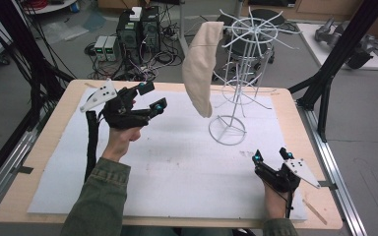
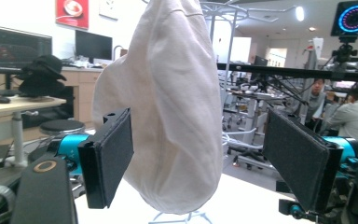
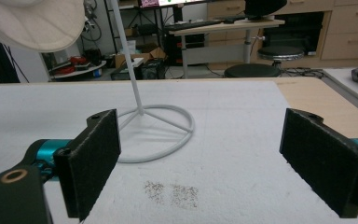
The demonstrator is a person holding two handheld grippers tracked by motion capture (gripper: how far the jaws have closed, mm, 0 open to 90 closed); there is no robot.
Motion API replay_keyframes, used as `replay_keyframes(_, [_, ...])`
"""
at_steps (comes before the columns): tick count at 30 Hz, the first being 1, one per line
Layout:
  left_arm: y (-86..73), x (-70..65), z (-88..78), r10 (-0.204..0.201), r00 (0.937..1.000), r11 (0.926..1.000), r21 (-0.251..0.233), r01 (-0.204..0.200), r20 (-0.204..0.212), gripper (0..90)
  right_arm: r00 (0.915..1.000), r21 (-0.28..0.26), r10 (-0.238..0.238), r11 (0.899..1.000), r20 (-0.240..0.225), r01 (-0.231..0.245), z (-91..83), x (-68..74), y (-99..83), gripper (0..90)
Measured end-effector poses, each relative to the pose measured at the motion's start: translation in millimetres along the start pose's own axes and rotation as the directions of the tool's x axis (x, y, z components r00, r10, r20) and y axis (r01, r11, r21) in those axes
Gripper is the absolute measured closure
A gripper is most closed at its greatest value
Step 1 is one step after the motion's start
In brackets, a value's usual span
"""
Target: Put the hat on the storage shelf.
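Your cream hat [image 1: 200, 66] hangs from the white wire rack [image 1: 241, 73] near the table's far edge, so the hanging looks done. Your left gripper [image 1: 151, 98] stands wide and empty beside it; your right gripper [image 1: 271, 156] rests wide, empty, near the right corner.

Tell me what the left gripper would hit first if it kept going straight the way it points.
Most likely the cream cap hanging from the white wire rack: it sits dead ahead of the left gripper, between its open jaws.

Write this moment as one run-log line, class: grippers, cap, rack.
left gripper: open, beside cap | right gripper: open, empty | cream cap: hanging on rack | white wire rack: upright on table
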State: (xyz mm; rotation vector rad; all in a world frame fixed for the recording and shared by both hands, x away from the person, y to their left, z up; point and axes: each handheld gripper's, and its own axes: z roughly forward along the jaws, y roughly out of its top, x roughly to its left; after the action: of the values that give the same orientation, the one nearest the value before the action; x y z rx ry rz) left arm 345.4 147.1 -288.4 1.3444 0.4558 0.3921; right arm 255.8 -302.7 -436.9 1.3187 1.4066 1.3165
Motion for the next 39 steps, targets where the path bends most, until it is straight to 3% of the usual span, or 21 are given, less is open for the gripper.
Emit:
replay_keyframes(12, [-15.2, -7.3, -34.6, 0.003, 0.9985, 0.9989, 0.047, -0.001, -0.055, 26.5, 0.9999, 0.000, 0.015, 1.000, -0.005, -0.015, -0.7, -1.0, -0.2, 11.5])
replay_keyframes(17, [-25.5, -4.4, -53.4, -0.004, 0.9962, 0.9978, 0.066, 0.010, -0.087, 26.7, 0.9996, 0.001, 0.027, 1.000, -0.005, -0.027, -1.3, -1.2, -0.4, 11.4])
replay_keyframes(21, [-33.5, 0.1, -71.3, -0.029, 0.9933, 0.9977, 0.058, 0.036, -0.112, 26.7, 0.9997, 0.002, 0.023, 1.000, -0.003, -0.023, -0.9, -1.0, -0.6, 11.4])
replay_keyframes(23, [-38.0, 1.4, -80.0, -0.052, 0.9931, 0.9974, 0.043, 0.057, -0.105, 27.1, 0.9998, 0.003, 0.020, 1.000, -0.004, -0.020, -0.4, -0.8, -0.7, 11.5])
replay_keyframes(25, [-42.0, 1.2, -88.2, -0.049, 0.9917, 0.9977, 0.041, 0.055, -0.118, 27.5, 0.9997, 0.003, 0.022, 1.000, -0.004, -0.022, 0.2, 0.0, -1.1, 11.5])
replay_keyframes(39, [-64.7, 4.6, -140.7, -0.070, 0.9708, 0.9964, 0.030, 0.079, -0.229, 27.7, 0.9996, 0.010, 0.023, 1.000, -0.017, -0.023, -0.2, 2.5, -1.8, 11.5])
